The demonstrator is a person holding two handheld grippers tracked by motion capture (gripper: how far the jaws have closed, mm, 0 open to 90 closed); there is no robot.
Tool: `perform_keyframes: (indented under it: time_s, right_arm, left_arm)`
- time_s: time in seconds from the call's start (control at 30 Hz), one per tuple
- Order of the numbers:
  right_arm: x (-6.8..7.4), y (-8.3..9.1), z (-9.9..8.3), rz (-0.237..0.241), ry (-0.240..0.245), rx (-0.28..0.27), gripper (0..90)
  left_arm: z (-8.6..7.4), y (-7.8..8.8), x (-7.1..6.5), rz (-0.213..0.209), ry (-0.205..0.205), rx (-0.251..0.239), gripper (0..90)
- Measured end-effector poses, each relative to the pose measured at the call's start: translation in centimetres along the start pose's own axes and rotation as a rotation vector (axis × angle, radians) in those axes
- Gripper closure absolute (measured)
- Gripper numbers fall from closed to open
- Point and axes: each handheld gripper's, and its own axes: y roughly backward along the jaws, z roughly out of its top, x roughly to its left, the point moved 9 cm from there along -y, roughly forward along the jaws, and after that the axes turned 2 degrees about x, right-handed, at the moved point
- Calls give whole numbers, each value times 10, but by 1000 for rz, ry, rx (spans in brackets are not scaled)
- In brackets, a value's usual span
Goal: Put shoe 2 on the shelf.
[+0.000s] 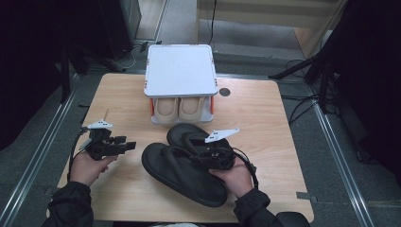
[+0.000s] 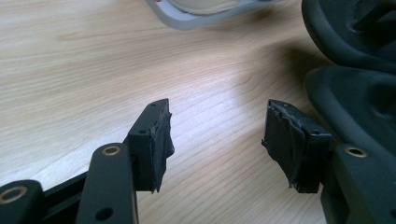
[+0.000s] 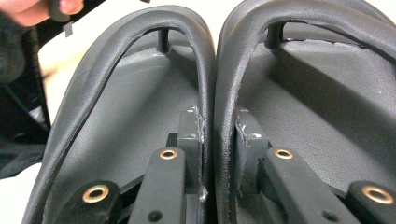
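Behind the black sandals [image 1: 184,163], a shoe rack [image 1: 180,71]

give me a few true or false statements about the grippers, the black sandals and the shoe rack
1. The right gripper pinches the adjoining straps of both black sandals. True.
2. The left gripper holds a sandal. False: its jaws stand open over bare table.
3. A beige pair of shoes sits on the lower level of the white rack. True.
4. The top of the rack carries a black sandal. False: the top is bare.
5. The black sandals lie behind the rack. False: they are in front of it, on the person's side.
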Motion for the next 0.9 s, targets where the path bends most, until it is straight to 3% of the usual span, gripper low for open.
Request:
perform_keyframes:
  time_s: [0.27, 0.6, 0.9]
  right_arm:
    - [1, -16, 6, 55, 72, 65, 767]
    - [5, -37, 25, 117, 99, 101, 767]
    - [9, -34, 47, 167, 143, 109, 767]
  left_arm:
    - [-11, 12, 7, 26, 26, -10, 415]
    - [-26, 27, 17, 66, 69, -23, 415]
    - [-32, 31, 20, 81, 88, -22, 414]
